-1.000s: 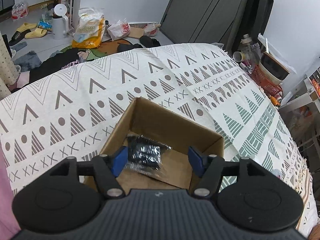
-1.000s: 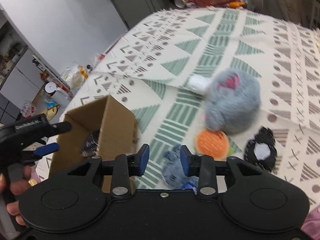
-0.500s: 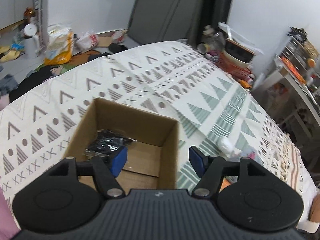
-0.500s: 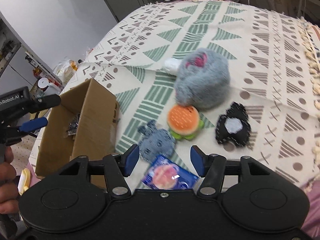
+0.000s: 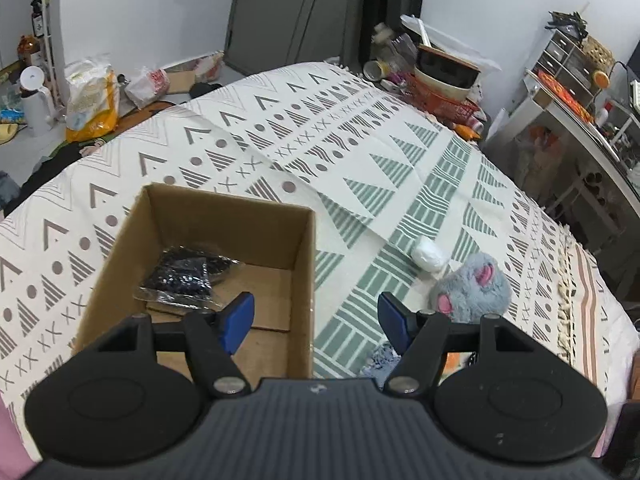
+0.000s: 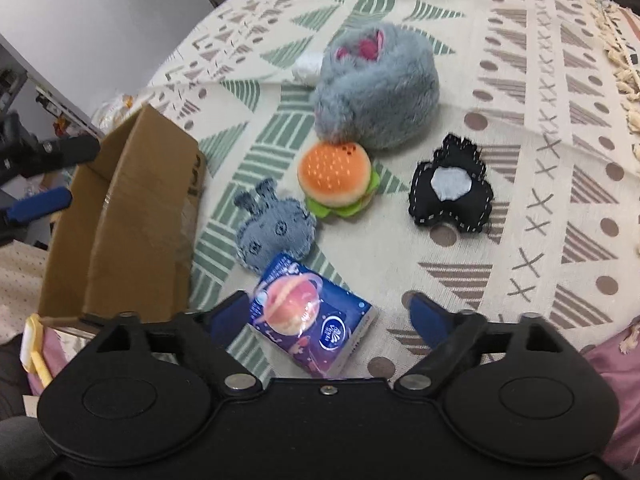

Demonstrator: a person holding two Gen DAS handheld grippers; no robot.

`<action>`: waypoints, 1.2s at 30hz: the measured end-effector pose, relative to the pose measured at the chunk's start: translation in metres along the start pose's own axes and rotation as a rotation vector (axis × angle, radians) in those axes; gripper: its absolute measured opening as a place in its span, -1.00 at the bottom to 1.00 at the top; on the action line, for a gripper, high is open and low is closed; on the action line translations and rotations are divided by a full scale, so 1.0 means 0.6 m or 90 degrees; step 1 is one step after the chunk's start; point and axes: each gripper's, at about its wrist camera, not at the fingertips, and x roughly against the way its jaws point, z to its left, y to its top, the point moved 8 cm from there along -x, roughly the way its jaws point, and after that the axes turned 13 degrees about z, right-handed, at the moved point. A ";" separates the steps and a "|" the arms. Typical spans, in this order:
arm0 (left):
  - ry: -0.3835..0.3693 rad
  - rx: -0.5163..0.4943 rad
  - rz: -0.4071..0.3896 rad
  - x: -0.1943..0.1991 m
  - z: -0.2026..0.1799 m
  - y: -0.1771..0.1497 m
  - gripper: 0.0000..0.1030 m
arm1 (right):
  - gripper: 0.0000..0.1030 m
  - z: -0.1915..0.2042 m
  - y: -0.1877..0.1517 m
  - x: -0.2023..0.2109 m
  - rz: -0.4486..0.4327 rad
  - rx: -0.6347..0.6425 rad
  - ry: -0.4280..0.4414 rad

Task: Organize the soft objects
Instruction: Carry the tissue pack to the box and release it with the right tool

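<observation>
Tissue pack (image 6: pixel 311 316): glossy blue, pink planet print, between spread right tongs (image 6: pixel 330 314).
Box (image 5: pixel 304 280): brown cardboard, holds black packet (image 5: pixel 186 276).
Left tongs (image 5: pixel 316 316): released, empty.

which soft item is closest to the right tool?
The blue planet-print pouch, lying between the open right tool's fingers. The denim plush, burger, black plush and grey plush lie farther.
</observation>
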 end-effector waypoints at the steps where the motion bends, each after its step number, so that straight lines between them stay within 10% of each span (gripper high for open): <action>1: 0.005 -0.001 -0.001 -0.001 0.000 0.000 0.29 | 0.72 0.002 -0.001 -0.008 0.003 0.004 0.001; 12: 0.020 0.018 -0.006 -0.001 0.019 0.003 0.29 | 0.40 0.061 -0.015 -0.047 -0.033 0.180 -0.110; 25: 0.011 0.052 -0.025 0.017 0.042 0.007 0.29 | -0.53 0.065 -0.005 -0.001 -0.070 0.167 -0.046; 36: 0.005 0.120 -0.058 0.043 0.094 0.020 0.29 | -0.60 0.105 0.034 0.086 -0.146 0.160 0.005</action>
